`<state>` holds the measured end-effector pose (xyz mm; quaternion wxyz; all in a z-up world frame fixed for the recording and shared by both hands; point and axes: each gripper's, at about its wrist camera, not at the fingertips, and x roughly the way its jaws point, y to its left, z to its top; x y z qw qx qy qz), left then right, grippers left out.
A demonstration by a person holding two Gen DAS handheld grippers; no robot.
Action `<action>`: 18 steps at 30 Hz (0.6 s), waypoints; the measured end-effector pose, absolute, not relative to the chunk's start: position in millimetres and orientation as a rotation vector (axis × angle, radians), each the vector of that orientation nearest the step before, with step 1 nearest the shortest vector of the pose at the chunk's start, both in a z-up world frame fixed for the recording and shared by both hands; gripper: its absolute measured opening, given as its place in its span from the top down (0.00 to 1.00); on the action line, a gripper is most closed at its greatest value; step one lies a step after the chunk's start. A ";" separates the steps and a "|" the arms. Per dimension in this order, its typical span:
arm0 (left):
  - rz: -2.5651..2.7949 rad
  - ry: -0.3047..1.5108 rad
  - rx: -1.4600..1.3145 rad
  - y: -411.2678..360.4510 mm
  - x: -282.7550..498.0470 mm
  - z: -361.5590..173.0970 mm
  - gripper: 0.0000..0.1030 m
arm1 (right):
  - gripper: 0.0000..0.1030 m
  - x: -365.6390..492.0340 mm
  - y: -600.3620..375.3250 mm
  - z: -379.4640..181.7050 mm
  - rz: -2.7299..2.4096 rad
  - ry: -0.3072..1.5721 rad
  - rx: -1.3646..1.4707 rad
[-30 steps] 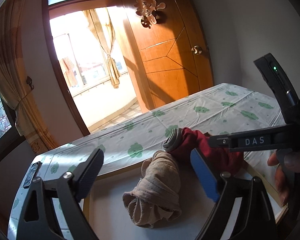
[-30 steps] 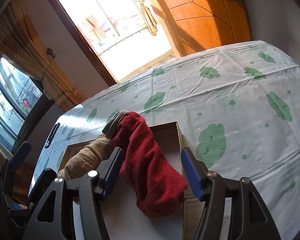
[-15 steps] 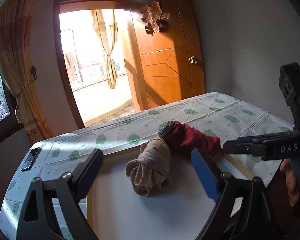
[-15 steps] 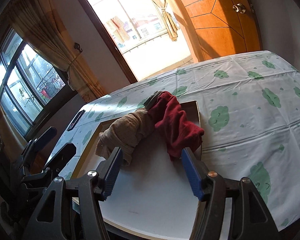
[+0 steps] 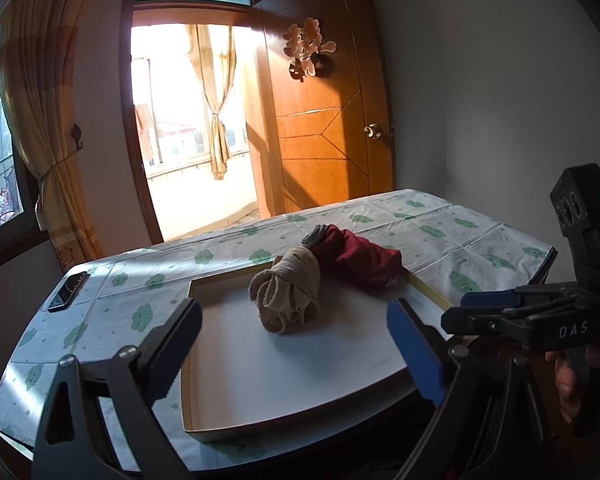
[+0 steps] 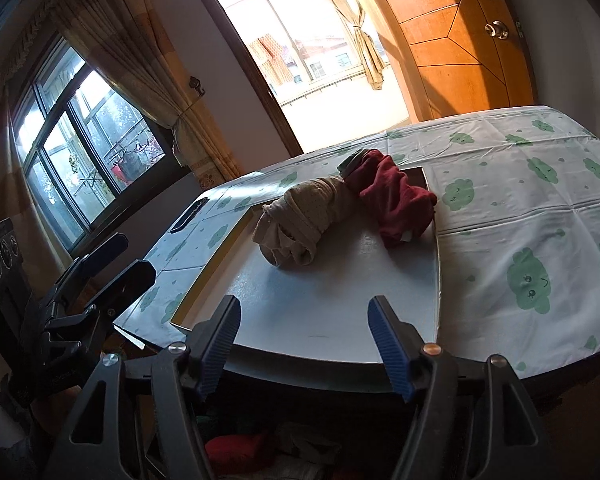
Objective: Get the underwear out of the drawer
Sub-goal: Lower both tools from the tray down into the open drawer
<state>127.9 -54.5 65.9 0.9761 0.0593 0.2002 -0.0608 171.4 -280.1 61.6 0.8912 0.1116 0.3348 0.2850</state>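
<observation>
Looks like you've parked the beige underwear [image 6: 306, 220] and red underwear [image 6: 394, 200] in the shallow tray [image 6: 436, 272] on the table, your left gripper [image 5: 296, 348] and right gripper [image 6: 302, 344] are both empty with jaws opening, so next you'd probably dip into the drawer [image 6: 284, 452] below for another.

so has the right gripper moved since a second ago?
Yes. The right gripper has backed away from the red underwear, which sat between its jaws before; now it is past the tray's near edge, empty, jaws opening.
</observation>
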 end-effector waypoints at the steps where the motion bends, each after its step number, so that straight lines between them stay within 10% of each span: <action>1: -0.123 0.407 0.117 -53.8 123.9 62.5 0.07 | 0.34 165.7 -278.5 59.0 0.597 0.694 0.220; 18: -0.086 0.563 0.074 -34.7 76.5 -13.8 0.07 | 0.33 116.0 -270.5 -5.1 0.626 0.747 0.161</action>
